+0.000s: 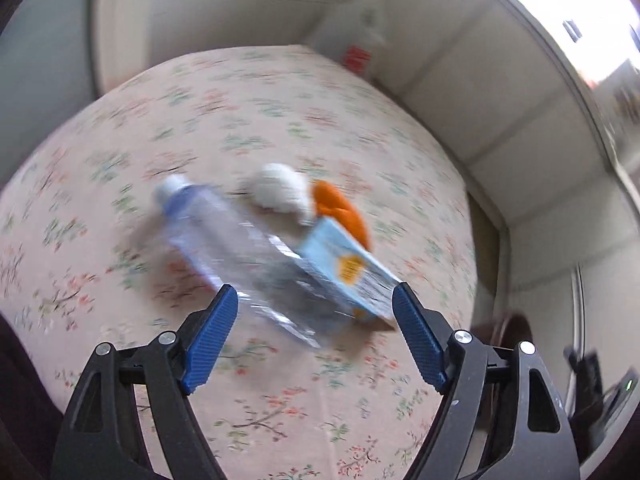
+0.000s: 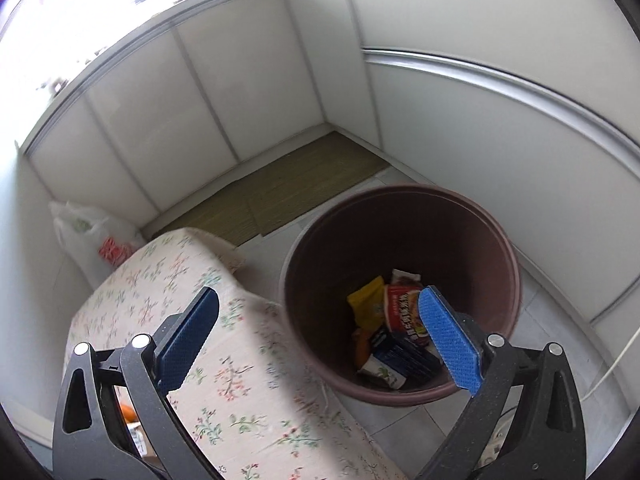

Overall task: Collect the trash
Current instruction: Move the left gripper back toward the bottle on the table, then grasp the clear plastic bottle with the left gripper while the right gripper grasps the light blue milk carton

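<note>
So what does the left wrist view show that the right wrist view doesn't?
Left wrist only: a plastic bottle, a light blue carton, a white wad and an orange piece, with the left tongs open. Right wrist only: the brown bin holding wrappers, with the right tongs open. Both: the floral cloth.

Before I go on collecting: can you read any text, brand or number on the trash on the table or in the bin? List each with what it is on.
Nothing reads cleanly.
Light blue carton: orange emblem and small print, blurred.
Clear plastic bottle: no readable label.
Red packet in the brown bin: large white characters, too blurred to read.
Yellow packet: print too small.
Dark box: lines of print, too small.
Plastic bag by the wall: red marking, unreadable.
</note>
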`<state>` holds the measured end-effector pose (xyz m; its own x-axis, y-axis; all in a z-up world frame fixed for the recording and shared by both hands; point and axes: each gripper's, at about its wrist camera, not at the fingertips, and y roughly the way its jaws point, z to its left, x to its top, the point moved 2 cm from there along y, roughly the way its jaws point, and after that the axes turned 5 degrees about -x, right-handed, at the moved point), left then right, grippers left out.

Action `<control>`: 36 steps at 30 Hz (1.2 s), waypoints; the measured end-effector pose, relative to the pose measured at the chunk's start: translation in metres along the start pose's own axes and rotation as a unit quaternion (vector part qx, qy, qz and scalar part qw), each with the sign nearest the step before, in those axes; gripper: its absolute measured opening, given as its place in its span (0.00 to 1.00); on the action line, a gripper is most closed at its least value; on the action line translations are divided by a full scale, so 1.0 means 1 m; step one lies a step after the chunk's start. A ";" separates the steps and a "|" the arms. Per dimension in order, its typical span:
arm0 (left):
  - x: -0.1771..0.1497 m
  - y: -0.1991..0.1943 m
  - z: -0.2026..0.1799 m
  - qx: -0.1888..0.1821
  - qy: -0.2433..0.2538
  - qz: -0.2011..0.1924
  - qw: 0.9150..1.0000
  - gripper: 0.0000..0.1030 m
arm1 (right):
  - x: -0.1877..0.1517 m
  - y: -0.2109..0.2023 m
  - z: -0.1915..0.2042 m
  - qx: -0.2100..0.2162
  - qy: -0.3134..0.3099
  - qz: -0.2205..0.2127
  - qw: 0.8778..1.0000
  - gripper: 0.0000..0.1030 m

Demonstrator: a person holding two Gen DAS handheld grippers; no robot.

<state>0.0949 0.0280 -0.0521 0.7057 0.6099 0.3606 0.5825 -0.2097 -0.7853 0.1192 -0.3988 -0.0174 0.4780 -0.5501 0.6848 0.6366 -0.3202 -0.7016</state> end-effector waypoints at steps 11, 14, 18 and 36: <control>0.023 0.045 0.057 0.028 -0.155 0.028 0.987 0.76 | -0.035 -0.027 0.092 0.030 -0.203 -0.052 0.977 0.93; 0.028 0.057 0.061 0.012 -0.195 0.034 0.980 0.76 | -0.049 -0.029 0.113 0.058 -0.263 -0.050 0.962 0.93; 0.029 0.073 0.062 -0.008 -0.223 0.057 0.973 0.76 | -0.069 -0.026 0.133 0.095 -0.317 -0.021 0.943 0.93; 0.070 0.040 0.063 -0.108 -0.031 0.068 0.991 0.63 | -0.160 -0.034 0.209 0.186 -0.537 -0.004 0.823 0.93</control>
<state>0.1424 0.1100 -0.0901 0.7610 0.6093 0.2228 0.5621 -0.4479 -0.6953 0.1474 -0.1388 -0.0615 0.6045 0.5144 0.6083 0.6878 0.0482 -0.7243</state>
